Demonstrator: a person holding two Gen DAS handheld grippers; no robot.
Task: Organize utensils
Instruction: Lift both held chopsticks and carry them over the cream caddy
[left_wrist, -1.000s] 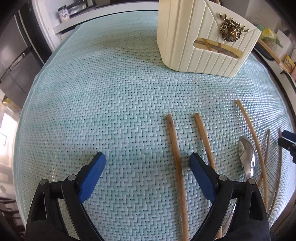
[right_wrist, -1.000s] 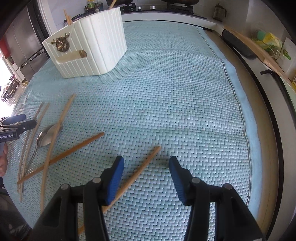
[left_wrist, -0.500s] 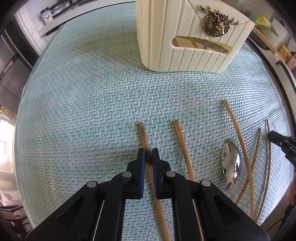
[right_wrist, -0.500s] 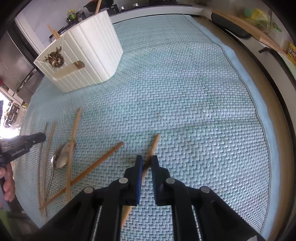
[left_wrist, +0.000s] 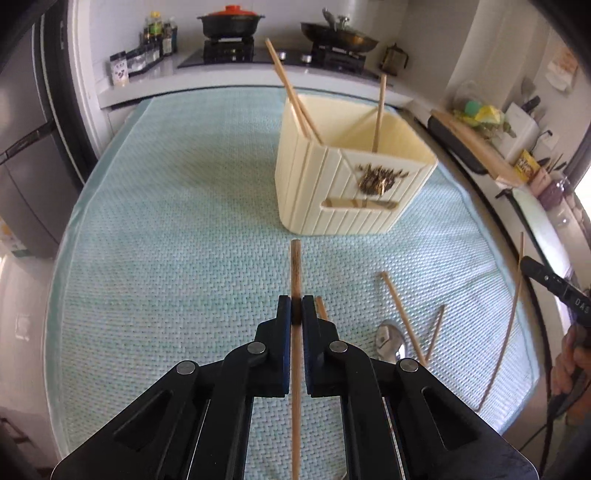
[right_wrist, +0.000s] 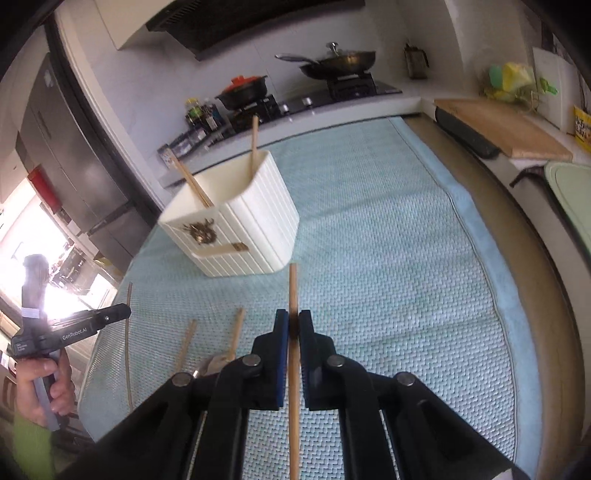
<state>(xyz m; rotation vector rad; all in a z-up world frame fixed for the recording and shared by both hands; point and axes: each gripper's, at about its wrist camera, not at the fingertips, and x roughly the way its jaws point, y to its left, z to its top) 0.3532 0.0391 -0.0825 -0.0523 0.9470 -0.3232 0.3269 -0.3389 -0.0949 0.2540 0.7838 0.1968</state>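
My left gripper (left_wrist: 295, 314) is shut on a wooden chopstick (left_wrist: 295, 266), lifted above the mat and pointing toward the cream utensil holder (left_wrist: 332, 195). My right gripper (right_wrist: 293, 326) is shut on another wooden chopstick (right_wrist: 293, 288), also raised and pointing at the holder (right_wrist: 243, 229). The holder has chopsticks (left_wrist: 291, 92) standing in it. On the mat lie a metal spoon (left_wrist: 388, 339), loose chopsticks (left_wrist: 402, 317) and thin sticks (left_wrist: 506, 332).
A light blue woven mat (left_wrist: 184, 258) covers the table. Behind it is a counter with a stove and pots (left_wrist: 229, 22). A wooden cutting board (right_wrist: 498, 125) lies to the right. The other gripper shows at each view's edge (right_wrist: 74, 328).
Both grippers closed on a chopstick each, then lifted them off the mat and tilted up, so the holder's top and the kitchen counter came into view.
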